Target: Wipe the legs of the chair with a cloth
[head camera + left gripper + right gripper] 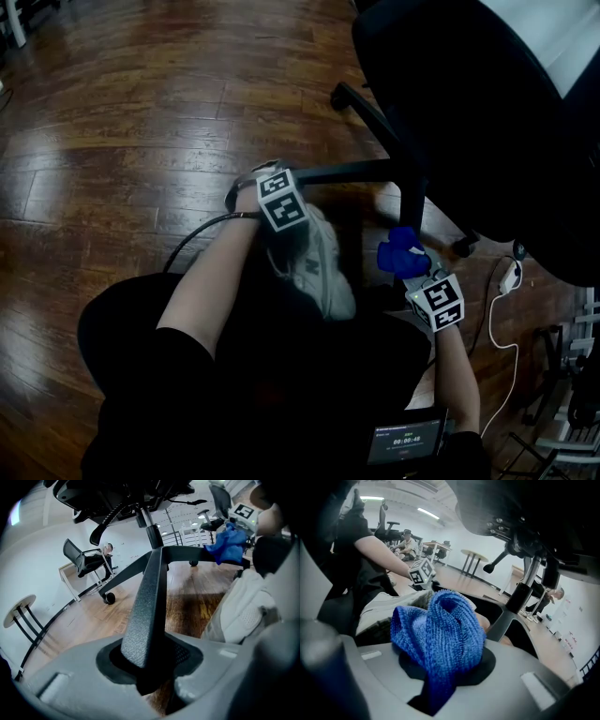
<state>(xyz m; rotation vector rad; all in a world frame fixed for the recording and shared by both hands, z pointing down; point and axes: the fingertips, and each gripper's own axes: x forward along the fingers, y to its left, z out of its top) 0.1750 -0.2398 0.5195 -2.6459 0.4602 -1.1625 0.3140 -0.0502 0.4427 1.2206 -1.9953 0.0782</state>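
— Just beside the centre column [520, 592] of the black office chair [469, 112], the blue microfibre cloth [440, 634] is bunched in the right gripper [440, 686], whose jaws are clenched on its lower fold. How will it handle?

— Soft, light and floppy, I'd judge. A hold low on the bunch, as now, leaves a loose pad free for rubbing.

— And the legs?

— Stiff and textured; plastic or metal, I cannot say. One chair leg [147, 606] running out from the column sits between the jaws of the left gripper [150, 672], which grasp it towards its outer end. The chair could roll on a caster [108, 598], so that hold should steady it.

— What's hard to make out?

— From the head view the seat covers the column and most legs, and the gripped leg's tip is hidden behind the gripper's cube. Whether the cloth touches a leg yet, I cannot tell. The person's white sneaker [323, 272] rests on the wooden floor [141, 141], on the near side of the column.
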